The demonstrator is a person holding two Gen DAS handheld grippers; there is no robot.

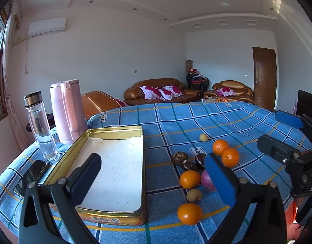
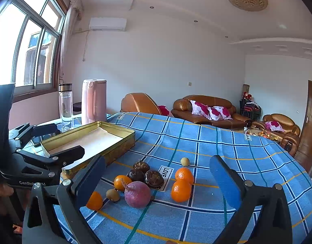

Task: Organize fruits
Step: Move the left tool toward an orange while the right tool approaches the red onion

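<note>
1. The fruits lie loose on the desk, in a small group to the right of the tin tray [image 1: 115,162], and none is in the tray yet. There are four oranges; the nearest orange [image 1: 189,213] sits alone at the near side, and two oranges [image 2: 182,184] touch each other at the right of the group.
2. Between them lie a purple round fruit [image 2: 137,194] with a thin stalk, three dark wrinkled fruits [image 2: 146,173] close together, a small brownish fruit [image 2: 113,194], and a pale small fruit [image 2: 185,161] further away.
3. The left gripper [image 1: 153,174] hovers over the tray's right edge, its jaws spread wide and holding nothing. The right gripper [image 2: 158,174] hangs above the fruit group, jaws also spread and empty.
4. I judge that the first pick is now in hand. It would be good to begin with a fruit that stands free, to close on its widest part and to press gently.
5. The oranges are smooth, glossy and round, so they may roll on the soft checked cloth [image 1: 196,122]. The tray is thin golden metal with low walls and a flat pale bottom; fruit should be lowered in, not dropped.
</note>
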